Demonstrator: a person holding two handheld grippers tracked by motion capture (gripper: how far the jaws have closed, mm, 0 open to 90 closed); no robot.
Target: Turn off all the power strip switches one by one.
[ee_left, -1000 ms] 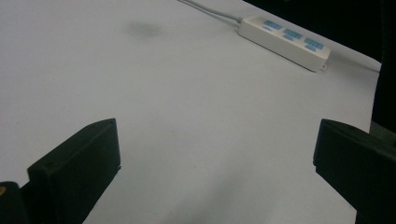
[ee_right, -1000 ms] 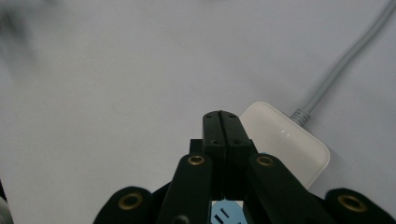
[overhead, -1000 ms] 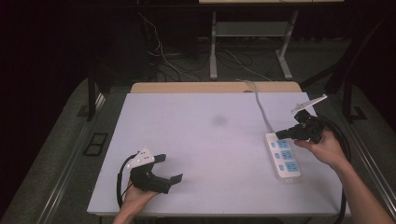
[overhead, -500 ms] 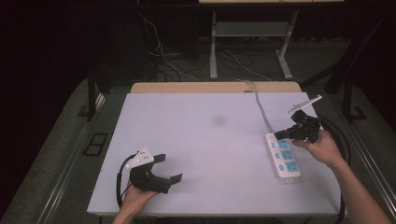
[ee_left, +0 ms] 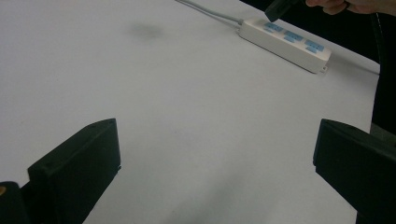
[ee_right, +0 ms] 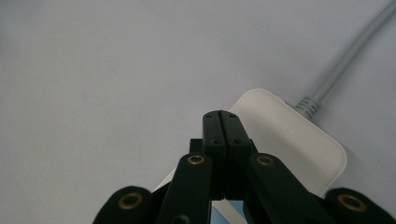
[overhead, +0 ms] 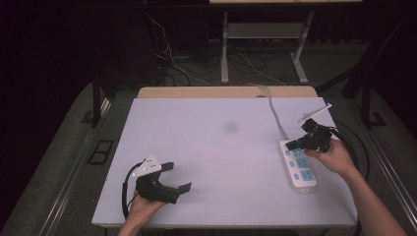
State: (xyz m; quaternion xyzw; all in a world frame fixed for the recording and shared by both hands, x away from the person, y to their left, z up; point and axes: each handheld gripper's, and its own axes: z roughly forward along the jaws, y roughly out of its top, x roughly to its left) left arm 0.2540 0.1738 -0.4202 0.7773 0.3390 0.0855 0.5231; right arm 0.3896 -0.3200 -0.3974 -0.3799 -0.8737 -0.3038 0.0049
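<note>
Open board, one obstacle at the right edge

We see the white table (overhead: 216, 147) bare across its middle and left, so a hand could sweep there freely; at the right the power strip (overhead: 298, 167) and its cord (overhead: 275, 113) block the way, with our right gripper (overhead: 291, 145) just above the strip's cord end.

Bright table (overhead: 221, 147) amid dark surroundings; close views soft, slightly blurred
</note>
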